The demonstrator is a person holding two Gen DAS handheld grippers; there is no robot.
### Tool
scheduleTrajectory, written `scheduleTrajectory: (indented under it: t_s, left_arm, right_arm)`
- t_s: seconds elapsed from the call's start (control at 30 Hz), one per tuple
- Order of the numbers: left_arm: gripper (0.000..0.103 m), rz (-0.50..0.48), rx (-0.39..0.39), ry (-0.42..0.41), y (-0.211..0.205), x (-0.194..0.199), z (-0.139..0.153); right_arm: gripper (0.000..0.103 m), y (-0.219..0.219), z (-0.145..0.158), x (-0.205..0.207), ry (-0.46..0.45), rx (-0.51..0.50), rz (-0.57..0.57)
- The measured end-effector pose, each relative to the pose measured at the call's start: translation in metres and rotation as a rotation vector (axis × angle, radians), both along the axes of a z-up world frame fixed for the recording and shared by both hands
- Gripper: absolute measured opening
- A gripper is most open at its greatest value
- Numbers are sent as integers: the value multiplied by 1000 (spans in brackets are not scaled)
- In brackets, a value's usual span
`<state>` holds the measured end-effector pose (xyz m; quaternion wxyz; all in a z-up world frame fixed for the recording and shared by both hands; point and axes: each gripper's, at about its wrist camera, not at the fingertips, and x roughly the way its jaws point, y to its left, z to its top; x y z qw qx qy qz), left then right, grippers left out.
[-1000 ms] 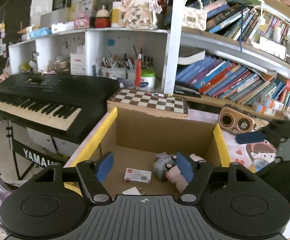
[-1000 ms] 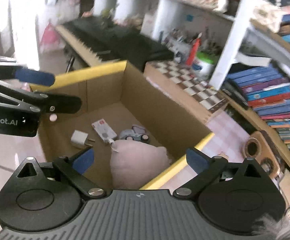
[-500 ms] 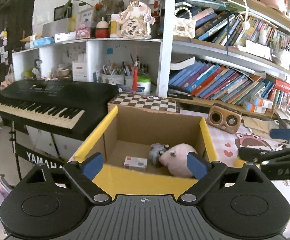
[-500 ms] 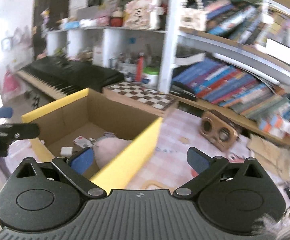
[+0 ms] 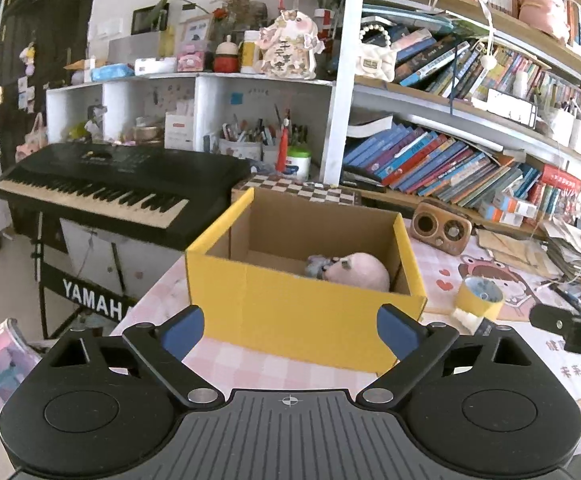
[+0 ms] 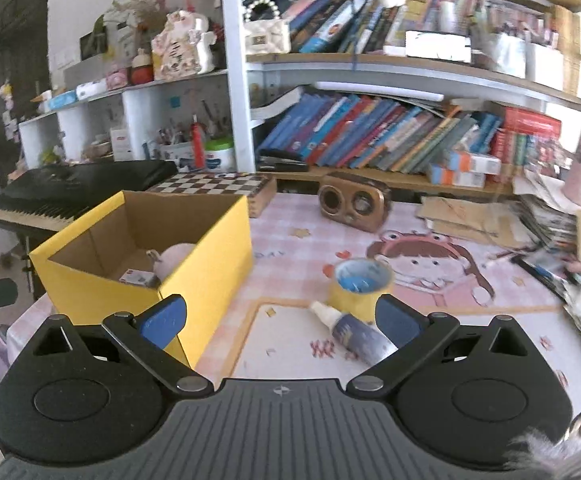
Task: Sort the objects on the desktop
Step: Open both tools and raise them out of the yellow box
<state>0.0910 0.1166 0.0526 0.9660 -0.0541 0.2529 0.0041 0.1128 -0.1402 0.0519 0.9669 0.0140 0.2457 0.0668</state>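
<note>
Both my tongs have drawn back from the yellow cardboard box [image 5: 302, 312]. Pink plush [image 5: 360, 272] now lies inside. Left gripper [image 5: 290, 330] is opening, empty; right gripper [image 6: 278, 318] apart, empty. Tape roll [image 6: 360, 284] and glue bottle [image 6: 354, 332] remain on the mat.

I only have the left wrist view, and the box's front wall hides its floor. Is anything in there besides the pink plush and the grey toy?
Observer: Yes. The right wrist view shows a small red-and-white packet lying flat on the floor of the cardboard box, just in front of the pink plush.
Operator: And the white bit poking out below the tape roll?
Observer: That is the cap of a small bottle with a dark blue label. It lies on its side on the mat, in front of the tape roll. I cannot tell whether the two touch.
</note>
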Motion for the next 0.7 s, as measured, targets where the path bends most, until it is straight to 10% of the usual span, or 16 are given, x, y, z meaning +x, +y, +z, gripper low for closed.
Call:
scheduleTrajectory:
  t_s: [0.7]
  left_arm:
    - [96, 35, 16, 39, -15, -83, -33]
  right_arm:
    - [102, 26, -32, -109, 13, -42, 21]
